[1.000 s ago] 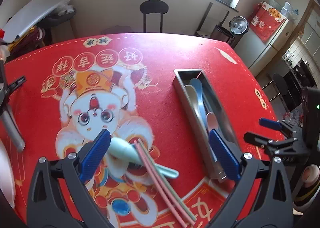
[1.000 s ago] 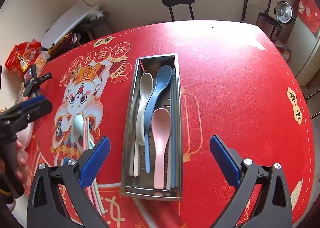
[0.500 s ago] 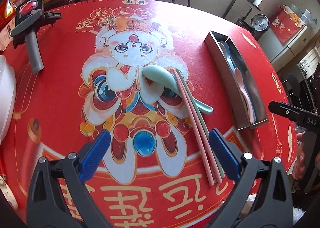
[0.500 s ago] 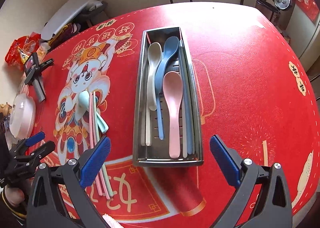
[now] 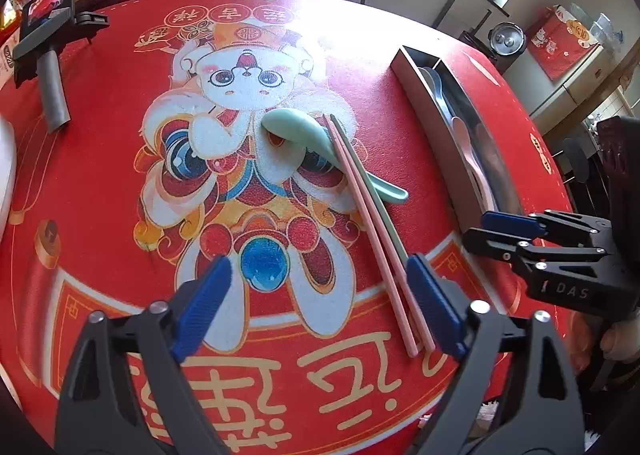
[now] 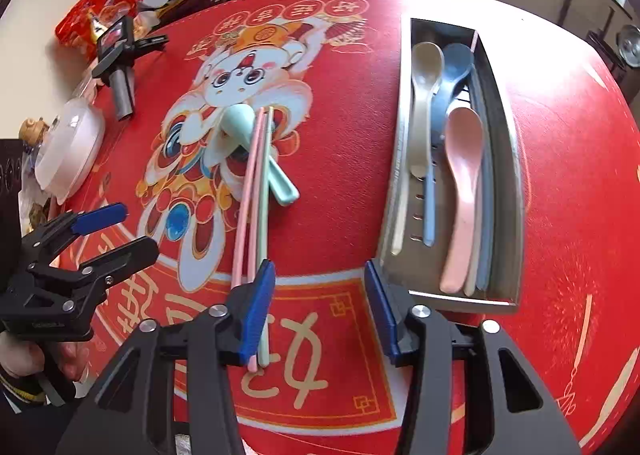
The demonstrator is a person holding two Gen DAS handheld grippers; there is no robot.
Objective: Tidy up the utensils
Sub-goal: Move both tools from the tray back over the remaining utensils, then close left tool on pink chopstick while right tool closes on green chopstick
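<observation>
— How are the two grippers held?
— Both are pointed steeply downward; the left gripper [image 5: 320,303] and right gripper [image 6: 320,307] are being closed, with nothing gripped between the jaws.

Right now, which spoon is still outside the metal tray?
The mint green spoon. It lies on the red tablecloth under the chopsticks; the beige, blue and pink spoons are already in the tray.

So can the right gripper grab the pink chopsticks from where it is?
Probably yes. The right gripper, jaws closing on nothing yet, hangs beside the near ends of the pink chopsticks, which lie uncovered atop the mint spoon.
</observation>
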